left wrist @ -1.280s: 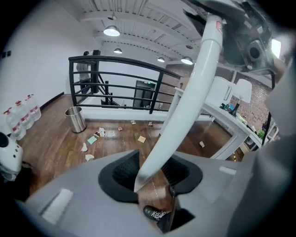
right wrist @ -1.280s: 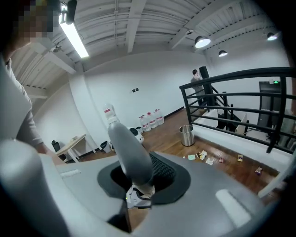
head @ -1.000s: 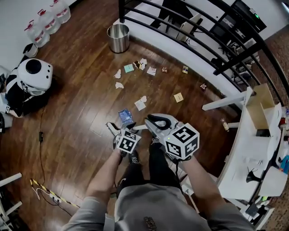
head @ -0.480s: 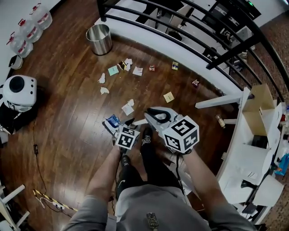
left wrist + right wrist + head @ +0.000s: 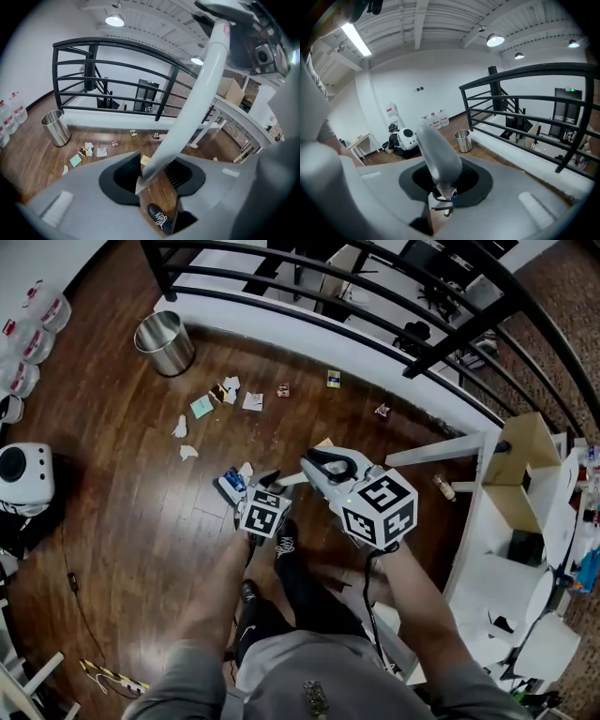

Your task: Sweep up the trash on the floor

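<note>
At the far left of the head view, water bottles (image 5: pixel 36 320) stand along the wall, with a steel bin (image 5: pixel 166 341) just right of them on the dark wooden floor (image 5: pixel 141 531). The trash (image 5: pixel 253 401) lies scattered to the right of the bin, in a loose line of paper scraps and small wrappers along the white ledge under the black railing (image 5: pixel 281 263). A blue wrapper (image 5: pixel 231 484) lies nearer the person, just left of the grippers. A yellow scrap (image 5: pixel 145 160) lies on the boards just ahead of the grippers.

The left gripper (image 5: pixel 155 183) is held low in front of the person's body and points down toward the floor. Its fingers are clamped on a white pole (image 5: pixel 197 103), which slants up and to the right toward the other gripper. Below the fingers a black shoe (image 5: pixel 159 218) with white laces shows on the boards. The lower end of the pole cannot be made out.

The right gripper (image 5: pixel 443 194) is just beside the left one and higher, aimed leftward toward the bin. Its fingers are closed around the narrow end of a grey grip (image 5: pixel 438 154), which widens toward the camera.

At the far right stands a white counter (image 5: pixel 497 577) with an open cardboard box (image 5: pixel 525 442) at its far end.
</note>
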A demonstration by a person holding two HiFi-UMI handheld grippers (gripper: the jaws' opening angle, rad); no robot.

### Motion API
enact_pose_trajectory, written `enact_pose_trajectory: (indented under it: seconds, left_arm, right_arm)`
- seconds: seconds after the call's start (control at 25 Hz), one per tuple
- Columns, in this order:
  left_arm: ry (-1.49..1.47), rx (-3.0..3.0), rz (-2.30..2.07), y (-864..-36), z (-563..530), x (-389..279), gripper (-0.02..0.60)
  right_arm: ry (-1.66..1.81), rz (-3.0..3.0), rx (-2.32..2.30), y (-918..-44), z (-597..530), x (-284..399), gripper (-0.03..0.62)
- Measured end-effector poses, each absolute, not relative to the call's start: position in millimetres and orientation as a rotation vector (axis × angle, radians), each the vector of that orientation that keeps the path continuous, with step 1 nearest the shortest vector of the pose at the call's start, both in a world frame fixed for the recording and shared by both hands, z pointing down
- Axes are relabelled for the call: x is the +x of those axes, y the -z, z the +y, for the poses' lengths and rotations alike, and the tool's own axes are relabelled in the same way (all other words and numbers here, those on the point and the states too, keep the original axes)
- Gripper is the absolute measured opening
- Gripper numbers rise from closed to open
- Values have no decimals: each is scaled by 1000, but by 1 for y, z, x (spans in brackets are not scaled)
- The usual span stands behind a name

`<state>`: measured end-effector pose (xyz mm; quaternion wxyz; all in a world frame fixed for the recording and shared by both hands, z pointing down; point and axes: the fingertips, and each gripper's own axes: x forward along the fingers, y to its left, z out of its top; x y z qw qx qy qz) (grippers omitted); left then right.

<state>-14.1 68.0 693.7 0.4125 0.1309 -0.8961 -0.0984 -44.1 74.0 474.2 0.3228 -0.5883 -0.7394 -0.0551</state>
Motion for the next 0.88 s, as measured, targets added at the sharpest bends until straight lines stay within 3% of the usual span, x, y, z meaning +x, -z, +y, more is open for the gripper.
enact_pose_trajectory:
  seconds: [0.44, 0.88]
  left_arm:
    - [202, 432, -2250, -682, 37, -107, 152]
    - [145, 372, -2266, -648, 87, -99, 140]
  right_arm:
    - [131, -2011, -1483, -460, 44, -128, 57]
    - [64, -1989, -1619, -424, 93, -118, 58]
